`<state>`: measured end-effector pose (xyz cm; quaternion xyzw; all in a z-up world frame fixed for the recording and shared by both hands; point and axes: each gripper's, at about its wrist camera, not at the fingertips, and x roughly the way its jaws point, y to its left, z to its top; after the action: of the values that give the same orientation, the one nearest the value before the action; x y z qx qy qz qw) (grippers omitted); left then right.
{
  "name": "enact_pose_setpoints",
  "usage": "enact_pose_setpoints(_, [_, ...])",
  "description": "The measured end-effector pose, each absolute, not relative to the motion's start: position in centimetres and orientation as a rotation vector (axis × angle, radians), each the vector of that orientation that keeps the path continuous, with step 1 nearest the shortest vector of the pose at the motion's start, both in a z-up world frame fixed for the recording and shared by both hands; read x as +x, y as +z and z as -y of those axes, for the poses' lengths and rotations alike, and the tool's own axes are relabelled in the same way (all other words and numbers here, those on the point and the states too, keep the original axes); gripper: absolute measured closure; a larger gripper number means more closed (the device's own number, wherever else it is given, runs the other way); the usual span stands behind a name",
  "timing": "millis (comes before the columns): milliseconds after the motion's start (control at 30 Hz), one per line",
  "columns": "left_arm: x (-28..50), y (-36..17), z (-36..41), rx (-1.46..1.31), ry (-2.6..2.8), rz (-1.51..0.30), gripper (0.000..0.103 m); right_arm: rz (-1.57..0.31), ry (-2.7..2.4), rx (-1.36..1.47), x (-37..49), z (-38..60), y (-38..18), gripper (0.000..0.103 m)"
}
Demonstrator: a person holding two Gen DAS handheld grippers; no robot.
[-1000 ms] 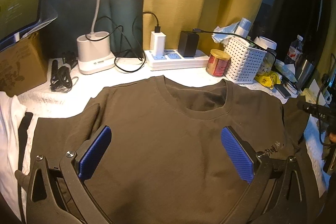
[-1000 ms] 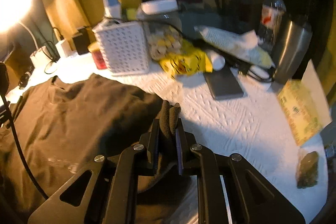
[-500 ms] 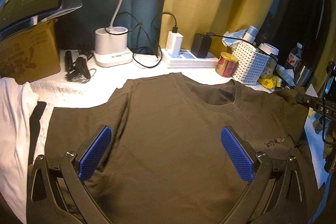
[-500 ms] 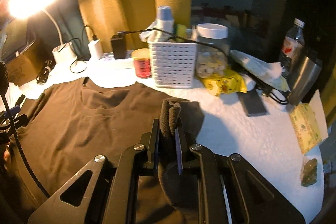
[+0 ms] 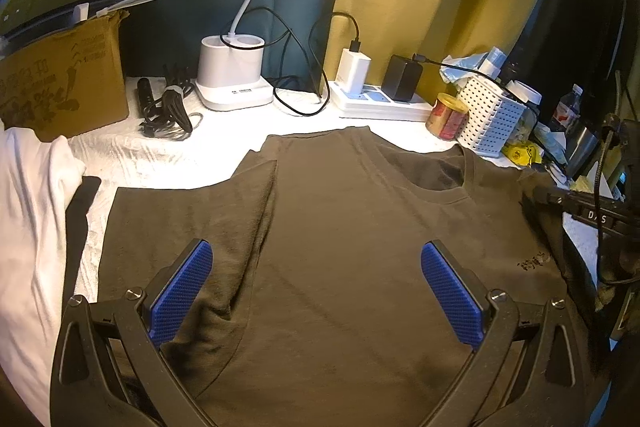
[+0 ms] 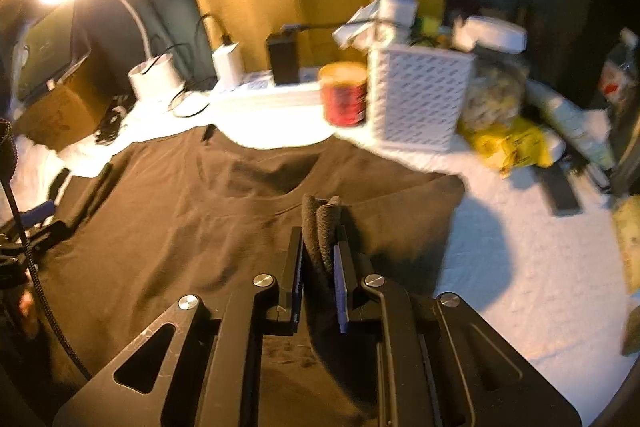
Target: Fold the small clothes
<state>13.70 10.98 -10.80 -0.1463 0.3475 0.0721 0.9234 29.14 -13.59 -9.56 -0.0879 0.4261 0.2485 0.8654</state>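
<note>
A dark brown T-shirt (image 5: 340,247) lies flat on the white table, collar toward the back. Its left sleeve is folded in over the body. My left gripper (image 5: 316,283) is open and empty, hovering above the shirt's chest with its blue pads (image 5: 184,287) wide apart. My right gripper (image 6: 320,255) is shut on a bunched fold of the T-shirt (image 6: 200,227), at its right sleeve edge, and holds it lifted over the shirt's right side. The right gripper's body shows at the right edge of the left wrist view (image 5: 592,215).
A white garment (image 5: 32,219) lies at the left. At the back stand a cardboard box (image 5: 64,79), a lamp base (image 5: 232,75), a power strip (image 5: 380,103), a red can (image 6: 344,95) and a white basket (image 6: 420,99). A yellow packet (image 6: 508,143) and bottles crowd the right.
My right gripper has carried the pinched sleeve leftward over the shirt. My left gripper has risen and drawn back, so more of the shirt and table shows.
</note>
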Motion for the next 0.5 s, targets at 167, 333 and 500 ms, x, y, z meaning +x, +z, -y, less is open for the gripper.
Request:
enact_pose_setpoints(167, [13.6, -10.6, -10.4, -0.285, 0.141, -0.717, 0.001, -0.857, 0.552, -0.17, 27.8, 13.9, -8.7, 0.051])
enact_pose_setpoints(333, [13.3, -10.2, -9.2, -0.264, 0.129, -0.72, 0.001, -0.845, 0.497, -0.146, 26.7, 17.5, -7.5, 0.051])
enact_pose_setpoints(500, [13.1, -10.2, -7.6, -0.25, 0.118, -0.735, 0.001, -0.879, 0.496, -0.169, 25.0, 19.7, -8.3, 0.051])
